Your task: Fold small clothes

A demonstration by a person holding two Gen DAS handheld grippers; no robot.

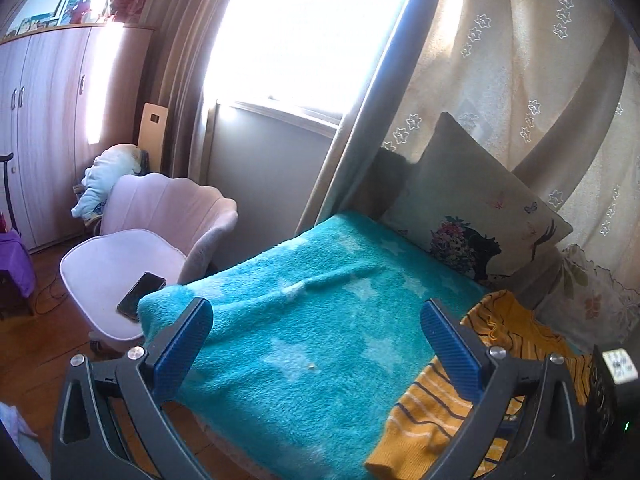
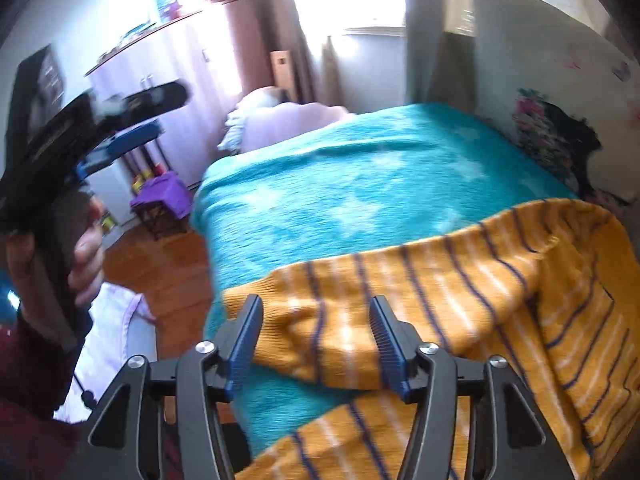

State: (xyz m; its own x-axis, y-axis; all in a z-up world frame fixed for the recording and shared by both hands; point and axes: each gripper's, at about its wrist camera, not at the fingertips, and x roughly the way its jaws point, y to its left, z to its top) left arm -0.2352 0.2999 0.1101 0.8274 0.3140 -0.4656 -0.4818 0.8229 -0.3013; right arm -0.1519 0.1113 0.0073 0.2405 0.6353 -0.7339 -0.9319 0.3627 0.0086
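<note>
A mustard knitted sweater [image 2: 460, 288] with dark and white stripes lies rumpled on the teal star blanket [image 2: 360, 184], partly folded over itself. My right gripper [image 2: 316, 306] hovers just over its near edge, open, with the cloth below the pads and not pinched. In the left wrist view the sweater [image 1: 440, 412] sits at the lower right, partly behind the right finger. My left gripper [image 1: 316, 312] is open wide over bare blanket [image 1: 320, 288], to the left of the sweater. A hand holds that left gripper [image 2: 160, 116] up at the left of the right wrist view.
A printed pillow [image 1: 472, 216] leans against the curtain [image 1: 500, 80] at the bed's far side. A pink shell chair [image 1: 132, 248] with a phone [image 1: 140, 296] on its seat stands beside the bed. A purple-covered stool [image 2: 160, 196] stands on the wooden floor [image 2: 160, 264].
</note>
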